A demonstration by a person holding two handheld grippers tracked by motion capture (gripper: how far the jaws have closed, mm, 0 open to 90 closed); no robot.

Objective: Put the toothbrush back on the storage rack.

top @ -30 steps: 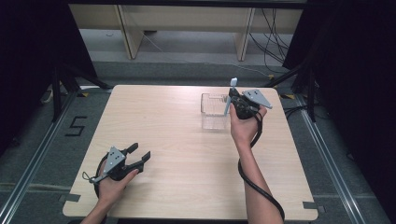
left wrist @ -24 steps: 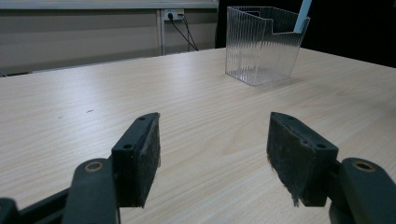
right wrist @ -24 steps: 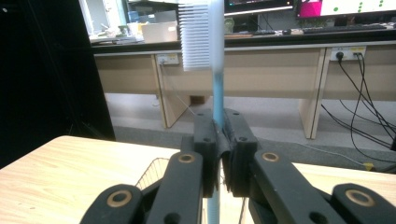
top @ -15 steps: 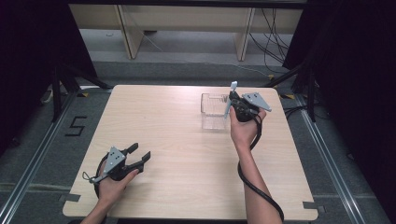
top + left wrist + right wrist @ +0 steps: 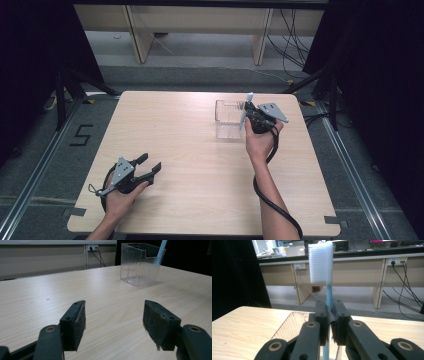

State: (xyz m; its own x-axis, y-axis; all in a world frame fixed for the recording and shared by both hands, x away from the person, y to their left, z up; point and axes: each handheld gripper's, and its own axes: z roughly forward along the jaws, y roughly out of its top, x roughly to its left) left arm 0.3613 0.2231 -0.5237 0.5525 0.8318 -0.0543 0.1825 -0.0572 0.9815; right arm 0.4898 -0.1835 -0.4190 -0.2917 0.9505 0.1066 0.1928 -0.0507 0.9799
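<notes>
A light blue toothbrush (image 5: 327, 285) with white bristles stands upright, head up, and my right gripper (image 5: 329, 322) is shut on its handle. In the high view the right gripper (image 5: 248, 117) holds the toothbrush (image 5: 245, 110) at the right side of a clear ribbed plastic box (image 5: 227, 120) at the table's back right; its lower end reaches down toward the box. The left gripper view has the box (image 5: 138, 263) far ahead with the toothbrush (image 5: 160, 252) at its right edge. My left gripper (image 5: 113, 322) rests open near the front left, nothing between its jaws, also the left gripper (image 5: 147, 167) in the high view.
The light wooden table (image 5: 200, 165) is bare across its middle and front. Dark frame posts and curtains stand at both sides. Beyond the far edge are benches (image 5: 367, 272) with sockets and hanging cables. A cable (image 5: 272, 200) trails from the right gripper along the forearm.
The right gripper with the toothbrush has stayed by the box, shifting at most very slightly. The left gripper has not moved.
</notes>
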